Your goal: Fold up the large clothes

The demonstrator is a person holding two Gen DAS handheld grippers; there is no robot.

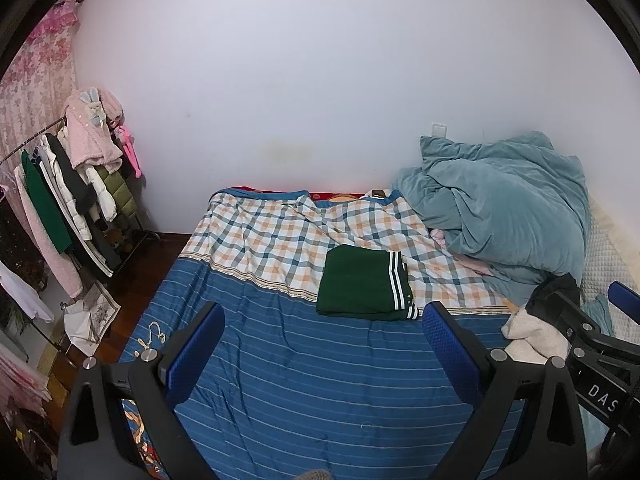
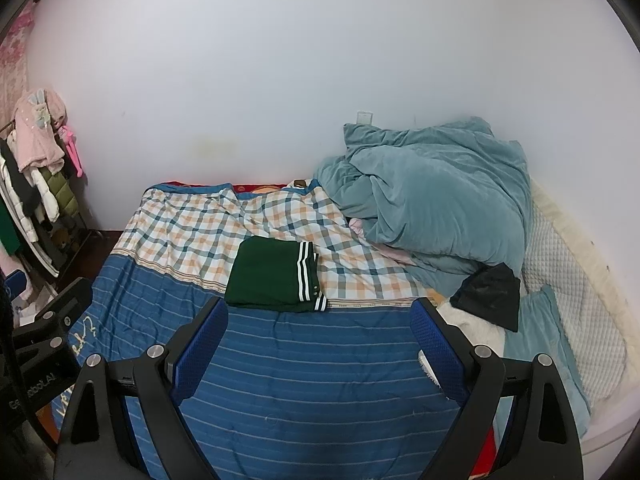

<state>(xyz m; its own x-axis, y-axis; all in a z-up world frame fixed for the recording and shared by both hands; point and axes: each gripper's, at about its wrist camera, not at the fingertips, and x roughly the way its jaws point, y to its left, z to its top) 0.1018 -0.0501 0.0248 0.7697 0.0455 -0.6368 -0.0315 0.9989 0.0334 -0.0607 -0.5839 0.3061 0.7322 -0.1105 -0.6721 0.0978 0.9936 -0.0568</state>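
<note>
Green cloth, folded into a neat flat packet with white stripes down its right edge, is what counts here: the green garment (image 1: 362, 286) lies on the bed (image 1: 280, 380), straddling the line where the checked part of the cover meets the blue striped part. Both claws hang above the near end of the bed, well short of it; the left claw (image 1: 324, 354) is spread wide with nothing between its blue pads, and the right claw (image 2: 320, 350) is just as wide and just as bare. By the look of it the garment is soft, light and limp, so I'd judge it would sag or unfold if lifted by one corner; a hold on the thick striped edge, or one claw on each side of the stack, seems safest. No box or basket shows. To the right sit a heaped teal quilt (image 1: 508, 208), a black piece (image 2: 490, 294) and something white and fluffy (image 1: 534, 336), possibly more to fold, while a rack of clothes (image 1: 80, 184) stands by the left wall
</note>
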